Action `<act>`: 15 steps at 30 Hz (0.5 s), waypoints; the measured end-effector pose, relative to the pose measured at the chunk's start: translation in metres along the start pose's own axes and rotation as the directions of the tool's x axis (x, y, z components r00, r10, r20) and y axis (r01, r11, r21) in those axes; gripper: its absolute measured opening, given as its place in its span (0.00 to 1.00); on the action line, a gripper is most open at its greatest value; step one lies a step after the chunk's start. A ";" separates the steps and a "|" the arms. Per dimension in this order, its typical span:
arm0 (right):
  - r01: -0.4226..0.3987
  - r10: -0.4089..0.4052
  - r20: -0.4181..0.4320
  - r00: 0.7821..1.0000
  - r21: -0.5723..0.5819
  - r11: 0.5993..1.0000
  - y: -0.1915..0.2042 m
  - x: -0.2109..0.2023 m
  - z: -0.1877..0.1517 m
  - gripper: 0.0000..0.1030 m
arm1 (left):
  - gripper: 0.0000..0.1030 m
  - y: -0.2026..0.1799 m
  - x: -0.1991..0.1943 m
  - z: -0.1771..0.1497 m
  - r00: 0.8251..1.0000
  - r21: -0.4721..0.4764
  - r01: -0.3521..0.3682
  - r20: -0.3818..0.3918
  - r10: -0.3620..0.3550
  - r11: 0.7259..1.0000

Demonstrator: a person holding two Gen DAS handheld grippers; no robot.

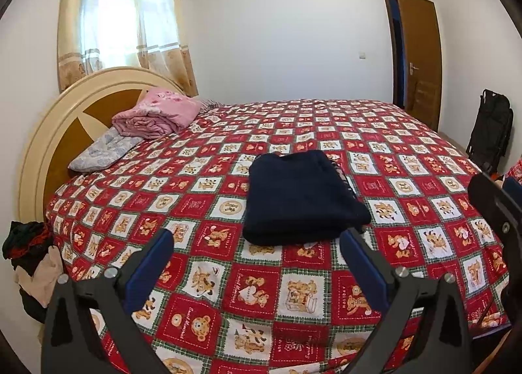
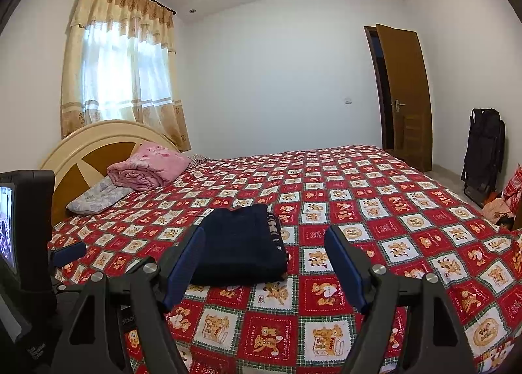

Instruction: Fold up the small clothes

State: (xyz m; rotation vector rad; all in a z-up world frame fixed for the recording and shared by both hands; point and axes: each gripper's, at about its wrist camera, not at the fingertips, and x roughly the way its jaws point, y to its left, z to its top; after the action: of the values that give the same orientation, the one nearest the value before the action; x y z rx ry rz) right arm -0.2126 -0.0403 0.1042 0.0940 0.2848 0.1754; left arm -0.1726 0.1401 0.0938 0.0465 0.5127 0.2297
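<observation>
A dark navy garment (image 1: 300,198) lies folded into a neat rectangle on the red bear-patterned bedspread (image 1: 228,292). It also shows in the right wrist view (image 2: 241,246). My left gripper (image 1: 257,237) is open and empty, held above the bed just in front of the garment. My right gripper (image 2: 264,233) is open and empty, its fingers framing the garment's near side without touching it. The right gripper shows at the right edge of the left wrist view (image 1: 496,204), and the left one at the left edge of the right wrist view (image 2: 29,243).
A pink folded quilt (image 1: 156,116) and a grey pillow (image 1: 101,152) lie by the headboard (image 1: 42,132). A heap of clothes (image 1: 29,263) sits beside the bed at left. A brown door (image 1: 421,54) and a black folded chair (image 1: 489,126) stand at right.
</observation>
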 end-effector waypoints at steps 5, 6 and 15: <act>0.002 -0.002 0.005 1.000 -0.003 1.000 0.000 -0.001 0.000 0.75 | 1.00 0.003 -0.001 0.000 1.000 -0.007 -0.006 0.015 0.006 1.000; 0.003 -0.003 0.005 1.000 -0.004 1.000 0.000 0.000 0.000 0.75 | 1.00 0.003 -0.001 0.000 1.000 -0.009 -0.007 0.018 0.007 1.000; 0.002 -0.002 0.001 1.000 -0.007 1.000 0.002 -0.001 -0.001 0.75 | 1.00 0.004 -0.004 0.001 0.999 -0.008 -0.014 0.030 0.015 1.000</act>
State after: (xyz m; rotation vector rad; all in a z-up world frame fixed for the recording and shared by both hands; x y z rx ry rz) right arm -0.2144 -0.0382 0.1034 0.0870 0.2829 0.1746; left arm -0.1757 0.1434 0.0971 0.0460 0.4812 0.2449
